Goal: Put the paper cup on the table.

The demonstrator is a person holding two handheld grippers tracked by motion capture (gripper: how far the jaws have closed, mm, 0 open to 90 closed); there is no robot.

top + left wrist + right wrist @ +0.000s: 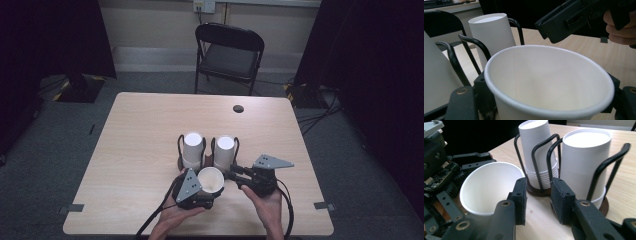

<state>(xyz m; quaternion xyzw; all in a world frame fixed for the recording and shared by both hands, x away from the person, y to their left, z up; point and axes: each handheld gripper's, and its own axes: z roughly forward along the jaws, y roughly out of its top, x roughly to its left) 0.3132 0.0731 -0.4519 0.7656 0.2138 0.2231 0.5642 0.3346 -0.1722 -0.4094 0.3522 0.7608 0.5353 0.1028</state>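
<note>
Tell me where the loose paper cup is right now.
In the high view the paper cup sits upright in the left claw, near the table's front edge, just in front of the two racked cup stacks.

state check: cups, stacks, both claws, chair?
Loose cup: mouth up, empty, held in left claw.
Left stack: cups upside down, nested in wire holder.
Right stack: upside down, in its holder.
Left claw: shut on the cup.
Right claw: open, empty, by the cup's rim.
Chair: unfolded, vacant.
</note>
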